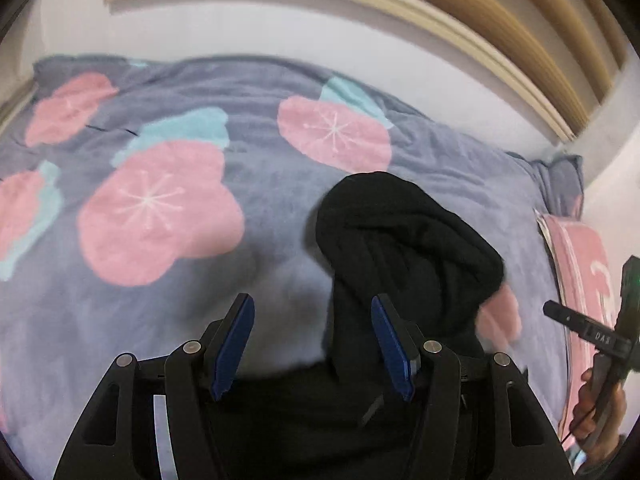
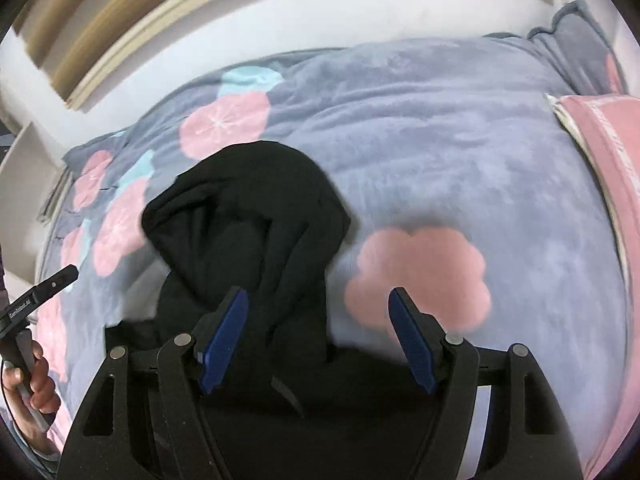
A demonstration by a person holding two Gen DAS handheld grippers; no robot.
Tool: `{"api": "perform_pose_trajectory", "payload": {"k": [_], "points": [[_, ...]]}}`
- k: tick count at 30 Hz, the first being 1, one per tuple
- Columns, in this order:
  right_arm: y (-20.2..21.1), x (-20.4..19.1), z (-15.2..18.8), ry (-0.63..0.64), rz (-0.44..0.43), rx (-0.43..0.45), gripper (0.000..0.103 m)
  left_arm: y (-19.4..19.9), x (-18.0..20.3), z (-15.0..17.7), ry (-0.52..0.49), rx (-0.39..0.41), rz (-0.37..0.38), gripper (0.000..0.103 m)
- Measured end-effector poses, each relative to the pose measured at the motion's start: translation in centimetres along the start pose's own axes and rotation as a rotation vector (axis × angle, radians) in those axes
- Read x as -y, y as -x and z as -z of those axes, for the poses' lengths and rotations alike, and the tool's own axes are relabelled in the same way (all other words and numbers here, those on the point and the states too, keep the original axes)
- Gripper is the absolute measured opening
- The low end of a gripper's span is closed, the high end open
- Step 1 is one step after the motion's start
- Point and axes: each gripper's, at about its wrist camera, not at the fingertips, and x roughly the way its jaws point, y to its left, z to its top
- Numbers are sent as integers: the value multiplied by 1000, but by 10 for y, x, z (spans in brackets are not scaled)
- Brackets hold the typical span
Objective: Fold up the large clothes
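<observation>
Black cloth, the garment [image 1: 404, 248] I am to fold, lies bunched on the bed, on the grey blanket with pink blossoms [image 1: 160, 212]. Its hood-like lump reaches away from me up the bed, and the rest of it spreads dark beneath both my tools, so its long axis seems to run from me toward the wall.

My left jaws [image 1: 314, 344] stand released, nothing pinched between the blue pads; the garment lies just ahead and toward their right finger. My right jaws [image 2: 320, 338] are likewise released and empty, with the garment [image 2: 248, 216] ahead and toward their left finger. So the bundle sits between my two hands, roughly midway, and I judge neither hand clearly nearer. In each view the other tool shows at the outer edge, held in a hand [image 2: 38, 380].

Any next grasp would have to come inward from both sides, I think, toward the near dark edge below me; how that edge lies I cannot tell, as my own frames hide it.
</observation>
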Motion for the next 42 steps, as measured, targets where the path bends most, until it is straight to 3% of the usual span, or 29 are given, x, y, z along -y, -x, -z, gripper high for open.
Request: {"api": "perform_pose_trajectory", "payload": {"k": [5,7,8,9,10,11,12,13,15,17,19,20,22,23,24,27,29,31,34,37,40,42], "points": [[-60,14,-19,-1,39,-33,76,-71,0,-27,-8,-63,-29,62],[-88,18,-25,-15,29,-62,75,-93,0,-35,1,-85,2,62],[-97,18,-26,-14,21,-74,69,-108,1,-39,11,-101,25,62],[-108,17,-28,-5,10,-92,40,-119,3,-42,10,-109,32,62],[-116,15,-30,11,22,-109,17,-128,6,-44,1,-109,34,62],[-113,14,-33,28,70,-81,16,-136,8,-46,-7,-103,30,50],[-105,17,-35,23,58,-48,13,-139,7,-49,-6,-99,18,10],[-87,20,-37,7,15,6,13,-139,4,-53,9,-98,29,8],[-50,19,-29,19,-24,104,12,-107,-6,-56,68,8,168,9],[-24,10,-7,93,8,187,12,-74,-7,-49,54,80,266,11],[-32,13,10,100,14,169,12,-67,-11,-38,17,83,328,14],[-48,18,16,93,25,128,12,-80,-18,-32,17,34,336,19],[-86,28,26,72,24,23,20,-136,-37,-15,25,-135,181,33],[-101,31,28,63,16,-20,20,-152,-40,-9,18,-179,137,41],[-116,35,31,51,4,-64,23,-169,-44,-1,16,-219,141,42],[-115,42,30,13,-45,-94,28,-158,-45,-1,12,-193,178,45],[-95,45,29,19,-58,-91,45,-139,-44,0,-29,-194,176,45],[-66,49,33,28,-102,-60,72,-120,-44,8,-75,-188,170,47],[-30,48,32,48,-143,-4,75,-86,-47,20,-130,-181,149,49],[-5,26,11,83,-152,78,75,-57,-37,10,-126,-100,177,49],[-9,7,-14,123,-140,117,75,-43,-4,-21,-108,22,251,54],[-26,-6,-23,150,-112,107,75,-48,11,-32,-101,57,260,63]]}}
